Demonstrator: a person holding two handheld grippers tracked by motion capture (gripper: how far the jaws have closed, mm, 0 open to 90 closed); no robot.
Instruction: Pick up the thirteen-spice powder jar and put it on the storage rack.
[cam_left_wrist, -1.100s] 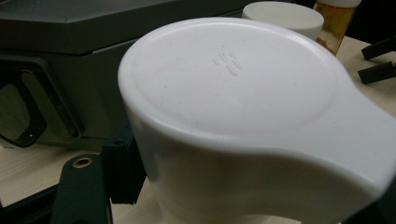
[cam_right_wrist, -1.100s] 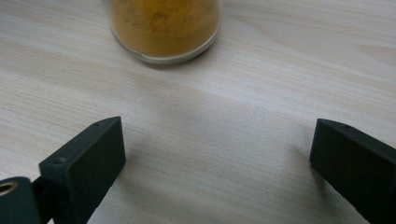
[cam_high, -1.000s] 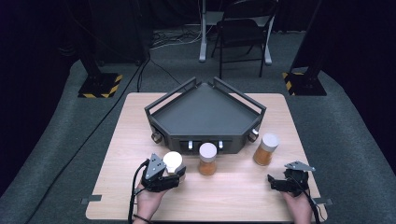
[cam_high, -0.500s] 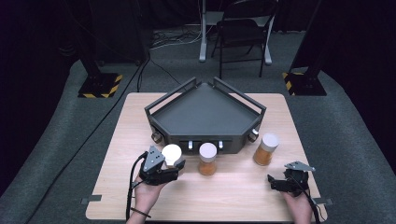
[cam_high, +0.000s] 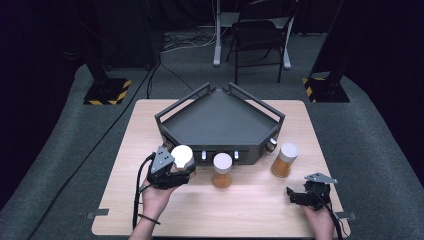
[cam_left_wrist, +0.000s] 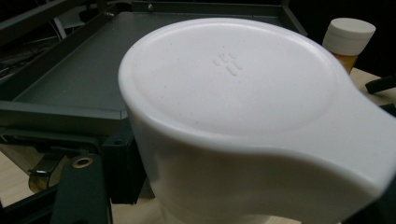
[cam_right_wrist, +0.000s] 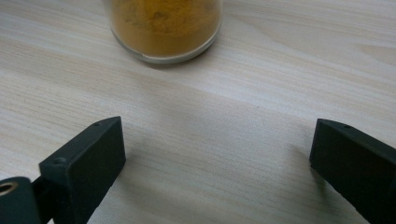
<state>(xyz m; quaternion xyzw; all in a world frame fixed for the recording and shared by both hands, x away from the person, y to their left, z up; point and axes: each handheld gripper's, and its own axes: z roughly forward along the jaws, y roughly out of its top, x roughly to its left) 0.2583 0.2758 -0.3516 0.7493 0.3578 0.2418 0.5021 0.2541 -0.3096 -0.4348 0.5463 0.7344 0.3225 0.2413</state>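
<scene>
My left gripper (cam_high: 176, 172) is shut on a white-lidded jar (cam_high: 182, 156), held just in front of the left front corner of the dark tray (cam_high: 180, 102). In the left gripper view the jar's white lid (cam_left_wrist: 243, 93) looms close, with the tray floor (cam_left_wrist: 70, 79) behind it and one black finger (cam_left_wrist: 81, 191) low at the left. Two more jars of orange powder stand on the table: one (cam_high: 222, 170) at the tray's front middle, one (cam_high: 285, 160) at its right corner. My right gripper (cam_high: 296, 195) rests open near the front right; its view has a jar base (cam_right_wrist: 166, 23) ahead of it.
The wooden table (cam_high: 250, 215) has bare room along its front edge. The tray has raised rails and small knobs on its front face. Beyond the table stand a chair (cam_high: 260, 35) and black stands with striped bases (cam_high: 107, 92) on grey floor.
My left gripper has carried its jar away from the person, closer to the tray's front left corner. The right gripper and the other two jars have stayed put.
</scene>
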